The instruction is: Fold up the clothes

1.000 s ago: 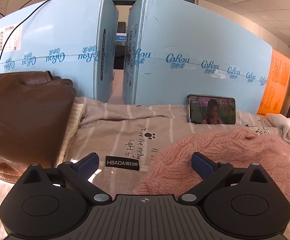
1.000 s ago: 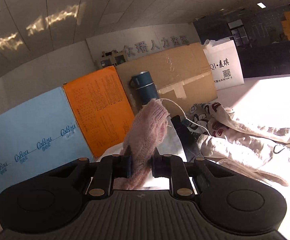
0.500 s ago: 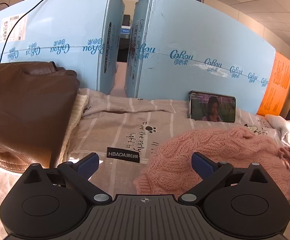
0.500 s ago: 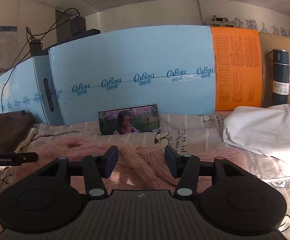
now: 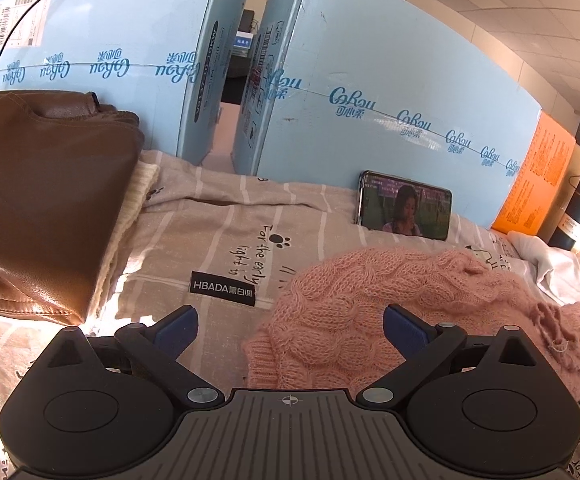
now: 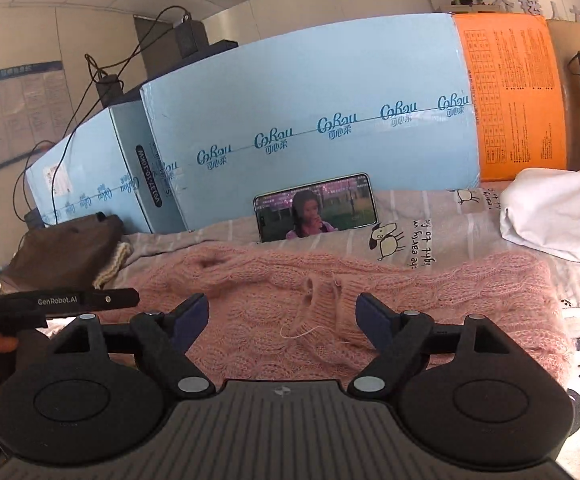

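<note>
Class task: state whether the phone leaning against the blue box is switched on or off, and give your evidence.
On. The phone leans against the blue box, and its screen is lit with a colour video picture in both views.

The right claw (image 6: 282, 314) let go of the pink sweater (image 6: 330, 288), which dropped from mid-air and lay spread across the bed (image 6: 442, 216); its jaws opened wide above it.
</note>
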Motion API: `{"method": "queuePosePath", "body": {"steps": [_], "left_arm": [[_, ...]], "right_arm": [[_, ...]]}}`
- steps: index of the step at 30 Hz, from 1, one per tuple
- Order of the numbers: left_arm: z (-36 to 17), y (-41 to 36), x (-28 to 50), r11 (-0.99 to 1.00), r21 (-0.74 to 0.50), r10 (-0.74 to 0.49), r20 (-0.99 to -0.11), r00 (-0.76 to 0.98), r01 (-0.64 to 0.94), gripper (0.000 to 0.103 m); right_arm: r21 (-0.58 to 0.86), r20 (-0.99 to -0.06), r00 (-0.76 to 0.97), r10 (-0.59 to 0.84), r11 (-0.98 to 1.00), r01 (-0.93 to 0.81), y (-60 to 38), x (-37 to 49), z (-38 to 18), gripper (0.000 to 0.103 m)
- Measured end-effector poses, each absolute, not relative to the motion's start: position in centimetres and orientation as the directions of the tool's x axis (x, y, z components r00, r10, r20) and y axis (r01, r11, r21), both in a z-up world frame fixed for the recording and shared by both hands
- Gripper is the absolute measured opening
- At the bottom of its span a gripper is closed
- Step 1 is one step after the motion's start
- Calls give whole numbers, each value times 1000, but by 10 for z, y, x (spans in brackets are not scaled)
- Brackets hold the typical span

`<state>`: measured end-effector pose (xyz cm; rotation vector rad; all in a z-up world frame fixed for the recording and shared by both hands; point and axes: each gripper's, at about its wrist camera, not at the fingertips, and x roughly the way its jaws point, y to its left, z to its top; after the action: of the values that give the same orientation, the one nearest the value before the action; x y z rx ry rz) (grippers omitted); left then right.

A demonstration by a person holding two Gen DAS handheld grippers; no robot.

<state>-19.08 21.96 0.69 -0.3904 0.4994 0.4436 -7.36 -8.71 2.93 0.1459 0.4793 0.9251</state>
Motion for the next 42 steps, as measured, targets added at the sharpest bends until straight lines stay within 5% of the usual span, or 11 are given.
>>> {"method": "queuePosePath", "body": {"steps": [5, 9, 16, 18, 20, 23, 35, 42], "left_arm": [[3, 218, -187, 840, -236, 298, -552, 779, -488, 101], [0, 217, -184, 842, -222, 298, -567, 768, -491, 101], [-4, 213, -179, 852, -193, 297, -587, 753, -487, 101], [-5, 211, -178, 858, -181, 296, -590, 751, -480, 100], [-5, 209, -176, 864, -170, 295, -592, 750, -474, 101], [-6, 206, -175, 872, -153, 293, -596, 748, -464, 101], [-2, 174, -174, 952, -267, -5, -498, 867, -149, 101], [1, 177, -172, 926, -130, 235, -537, 810, -354, 101]], "right_arm": [[424, -279, 719, 636, 754, -502, -147, -64, 30, 88], [470, -393, 801, 451, 848, -247, -175, -45, 13, 91], [694, -446, 663, 601, 700, -168, -179, -11, -17, 90], [692, -454, 639, 621, 698, -186, -170, -9, -18, 78], [677, -472, 603, 643, 703, -219, -160, -8, -19, 45], [591, -466, 647, 603, 757, -280, -151, -20, -12, 29], [475, -297, 840, 454, 834, -282, -191, -35, 29, 23], [225, -224, 923, 312, 938, -262, -183, -42, 51, 23]]}}
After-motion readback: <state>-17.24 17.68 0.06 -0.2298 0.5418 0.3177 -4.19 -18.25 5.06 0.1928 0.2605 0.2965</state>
